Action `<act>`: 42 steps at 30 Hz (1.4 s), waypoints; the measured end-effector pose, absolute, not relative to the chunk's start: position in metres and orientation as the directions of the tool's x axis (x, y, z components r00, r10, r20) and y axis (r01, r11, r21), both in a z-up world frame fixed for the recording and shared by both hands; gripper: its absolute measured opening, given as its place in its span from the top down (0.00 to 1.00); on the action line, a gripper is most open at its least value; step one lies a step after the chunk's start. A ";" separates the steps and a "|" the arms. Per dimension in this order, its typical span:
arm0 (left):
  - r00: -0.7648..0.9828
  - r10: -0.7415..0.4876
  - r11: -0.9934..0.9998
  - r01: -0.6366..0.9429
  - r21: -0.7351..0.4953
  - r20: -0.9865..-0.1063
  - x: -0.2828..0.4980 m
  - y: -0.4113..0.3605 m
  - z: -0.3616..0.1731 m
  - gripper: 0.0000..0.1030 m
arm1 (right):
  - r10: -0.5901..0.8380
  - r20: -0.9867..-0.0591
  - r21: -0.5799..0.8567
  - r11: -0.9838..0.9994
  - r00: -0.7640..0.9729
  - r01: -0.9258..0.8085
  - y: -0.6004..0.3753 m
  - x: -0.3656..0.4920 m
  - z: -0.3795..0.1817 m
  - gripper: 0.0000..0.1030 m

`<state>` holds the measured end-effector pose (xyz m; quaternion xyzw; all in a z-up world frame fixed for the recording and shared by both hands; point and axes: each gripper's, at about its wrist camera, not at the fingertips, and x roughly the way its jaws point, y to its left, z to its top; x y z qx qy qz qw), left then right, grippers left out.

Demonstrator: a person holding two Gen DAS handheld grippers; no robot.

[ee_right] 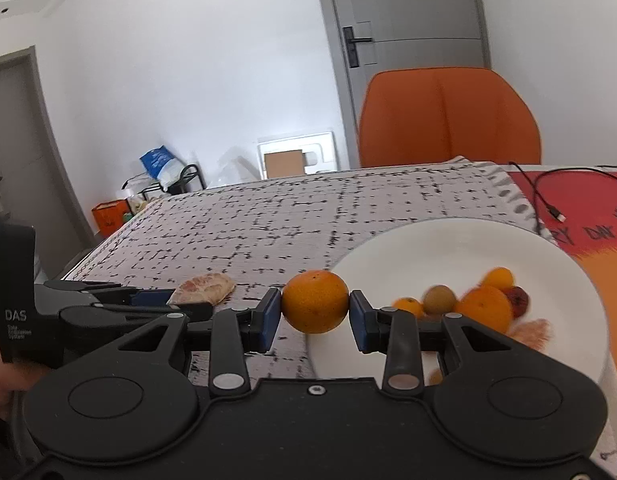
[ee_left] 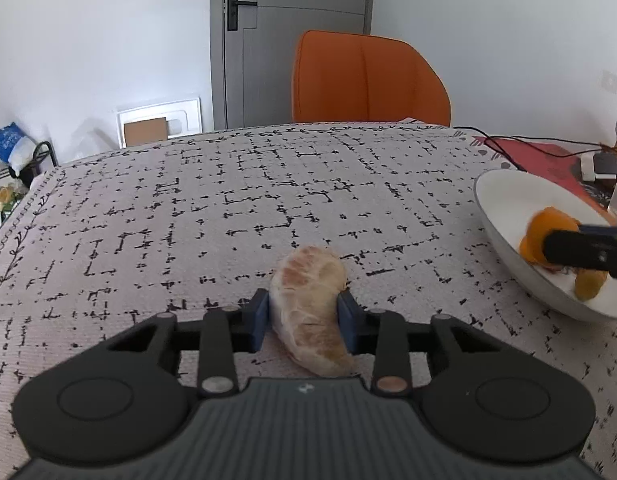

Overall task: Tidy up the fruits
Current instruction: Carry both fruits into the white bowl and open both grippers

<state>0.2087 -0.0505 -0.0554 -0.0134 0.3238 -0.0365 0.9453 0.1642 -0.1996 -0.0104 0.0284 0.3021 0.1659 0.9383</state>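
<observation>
My left gripper [ee_left: 304, 316] is shut on a peeled pomelo segment [ee_left: 310, 312], low over the patterned tablecloth [ee_left: 228, 208]. The segment [ee_right: 202, 289] and left gripper [ee_right: 148, 298] also show in the right wrist view, left of my right gripper. My right gripper [ee_right: 314, 312] is shut on a whole orange [ee_right: 315, 301] just above the left rim of the white plate [ee_right: 388, 256]. The plate holds several small fruits: oranges [ee_right: 484, 307], a brownish one [ee_right: 439, 299], a red one [ee_right: 518, 300] and a peeled segment [ee_right: 534, 334]. In the left wrist view the plate [ee_left: 504, 192] sits at right with the orange [ee_left: 548, 236] over it.
An orange chair [ee_left: 368, 76] stands behind the table's far edge. A red mat [ee_right: 588, 216] with a black cable [ee_right: 544, 196] lies right of the plate. Small devices [ee_left: 600, 166] sit at the far right. Bags and a rack [ee_right: 164, 176] stand on the floor at left.
</observation>
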 end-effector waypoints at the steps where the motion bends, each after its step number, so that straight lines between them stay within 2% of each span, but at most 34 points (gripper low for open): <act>1: 0.787 -0.082 0.997 0.060 -0.057 -0.611 0.209 -0.050 -0.055 0.67 | 0.324 -0.557 0.155 0.945 0.765 -0.288 -0.202 0.162 -0.011 0.66; 14: 0.828 -0.149 0.989 0.130 -0.073 -0.541 0.200 -0.075 -0.029 0.67 | 0.279 -0.554 0.180 0.960 0.784 -0.214 -0.236 0.149 -0.019 0.65; 16: 0.830 -0.159 0.987 0.141 -0.074 -0.535 0.200 -0.081 -0.025 0.67 | 0.283 -0.549 0.190 0.959 0.786 -0.212 -0.239 0.147 -0.020 0.59; 17: 0.830 -0.165 0.986 0.147 -0.076 -0.533 0.200 -0.084 -0.024 0.67 | 0.276 -0.543 0.192 0.960 0.793 -0.203 -0.241 0.146 -0.019 0.52; 18: 0.830 -0.172 0.985 0.154 -0.077 -0.530 0.201 -0.087 -0.022 0.67 | 0.267 -0.538 0.191 0.962 0.800 -0.193 -0.244 0.144 -0.019 0.52; 42: 0.806 -0.277 0.954 0.298 -0.046 -0.523 0.232 -0.157 -0.009 0.66 | 0.200 -0.515 0.220 0.971 0.833 -0.097 -0.287 0.126 -0.018 0.52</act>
